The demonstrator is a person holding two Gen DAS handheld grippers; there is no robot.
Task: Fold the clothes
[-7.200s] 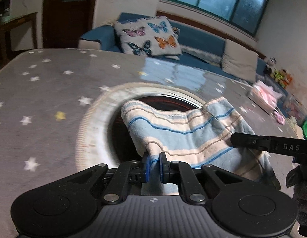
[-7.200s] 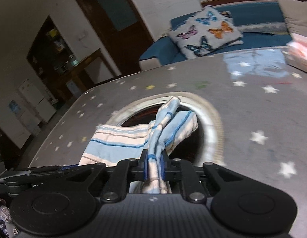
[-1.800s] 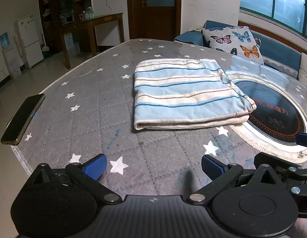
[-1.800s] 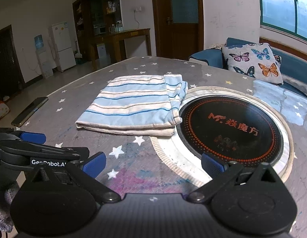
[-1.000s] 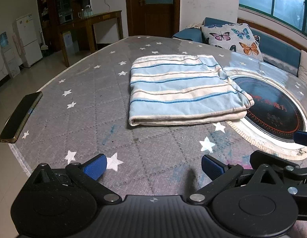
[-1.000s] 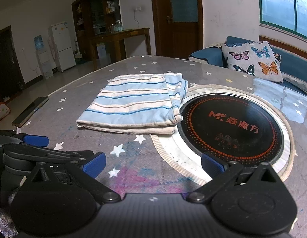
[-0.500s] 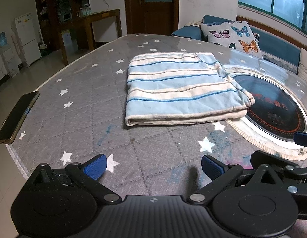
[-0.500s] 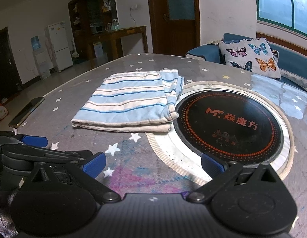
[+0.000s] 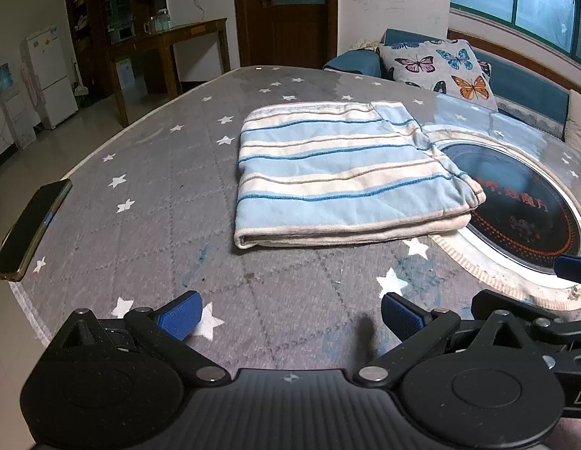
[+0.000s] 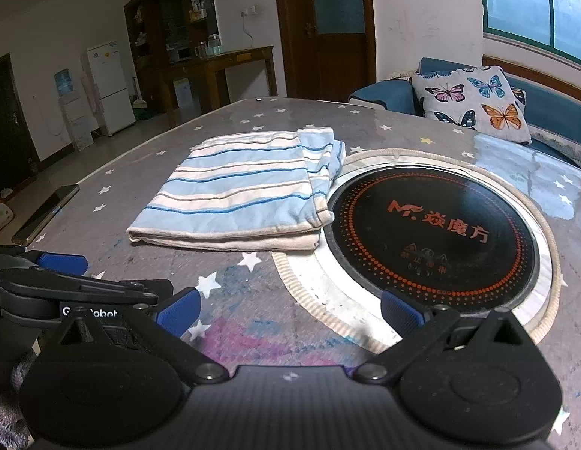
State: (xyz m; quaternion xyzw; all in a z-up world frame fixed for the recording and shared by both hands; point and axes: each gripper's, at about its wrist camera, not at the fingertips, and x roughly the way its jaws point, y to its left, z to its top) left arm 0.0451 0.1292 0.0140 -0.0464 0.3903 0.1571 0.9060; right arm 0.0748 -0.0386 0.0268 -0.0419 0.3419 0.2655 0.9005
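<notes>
Cloth: striped blue and cream towel point(image 9: 346, 172) folded into a flat rectangle, lying on the bench point(image 9: 148, 172), which is covered in grey fabric with white stars; one end of the towel reaches the rim of the round black hob point(image 10: 433, 232) set into the bench top.
Left hand-held gripper point(image 9: 290, 315): spread wide, blue fingertips point(image 9: 180, 315) far apart, holding nothing and touching nothing; it hovers over the near edge of the bench, with bare cover between it and the towel.
Right hand-held gripper point(image 10: 290, 309): also spread wide and empty, blue fingertips point(image 10: 401, 313) apart, above the near rim of the hob; the towel lies ahead and to its left.
Two grippers: side by side, the left one showing at the lower left of the right wrist view.
Phone: dark phone point(image 9: 32, 228) flat at the left edge of the bench, well apart from the towel.
Background: butterfly cushion point(image 10: 474, 101) on a blue sofa beyond the far edge of the bench.
</notes>
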